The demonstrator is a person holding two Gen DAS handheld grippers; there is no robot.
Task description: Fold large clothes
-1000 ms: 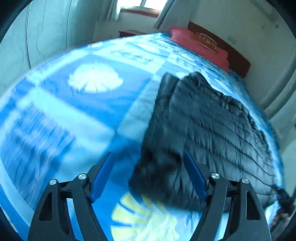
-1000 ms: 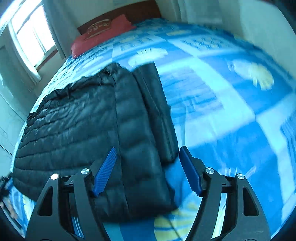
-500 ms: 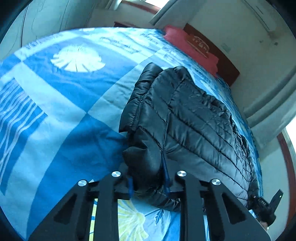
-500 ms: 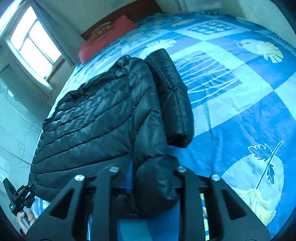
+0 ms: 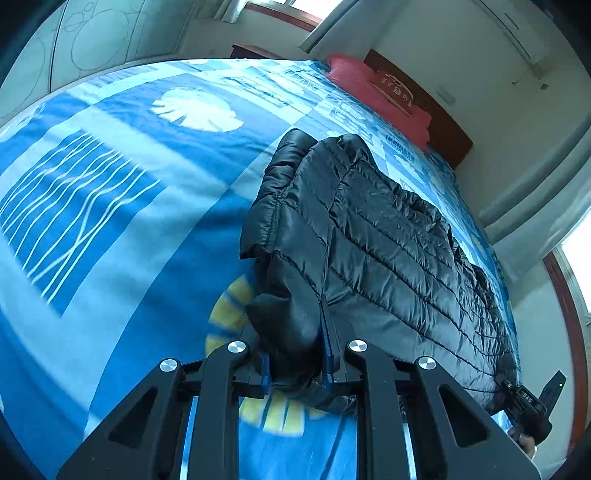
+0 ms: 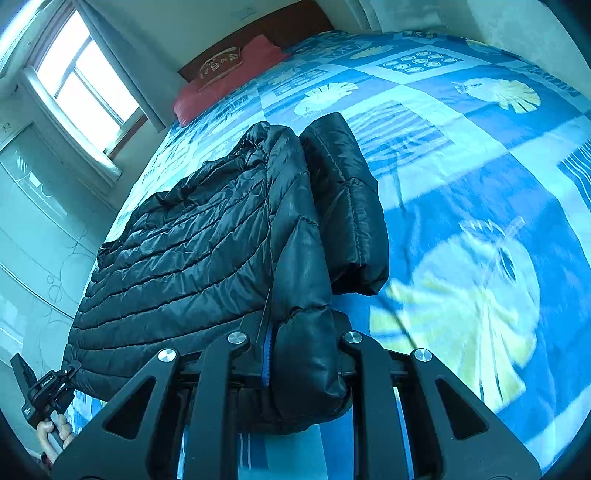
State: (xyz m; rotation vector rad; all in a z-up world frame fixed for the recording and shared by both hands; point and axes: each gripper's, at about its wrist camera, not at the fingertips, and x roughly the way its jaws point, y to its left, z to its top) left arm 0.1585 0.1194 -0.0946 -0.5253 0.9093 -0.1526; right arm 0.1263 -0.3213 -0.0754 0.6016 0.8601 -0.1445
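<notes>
Cool, bluish daylight enters through the overexposed window (image 6: 85, 81). It leaves soft sheen on the black quilted puffer jacket (image 6: 207, 236). Fisheye bending darkens the corners, and the blue patterned bedspread (image 5: 110, 229) smears near the frame edges.

Two close, downward wrist views from opposite ends, sharing jacket (image 5: 388, 236).

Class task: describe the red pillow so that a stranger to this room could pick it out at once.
Start from the big bed with the blue patterned bedspread. Follow it to the far end, against the dark wooden headboard. The red pillow lies there, the only red thing, well beyond the black puffer jacket.
</notes>
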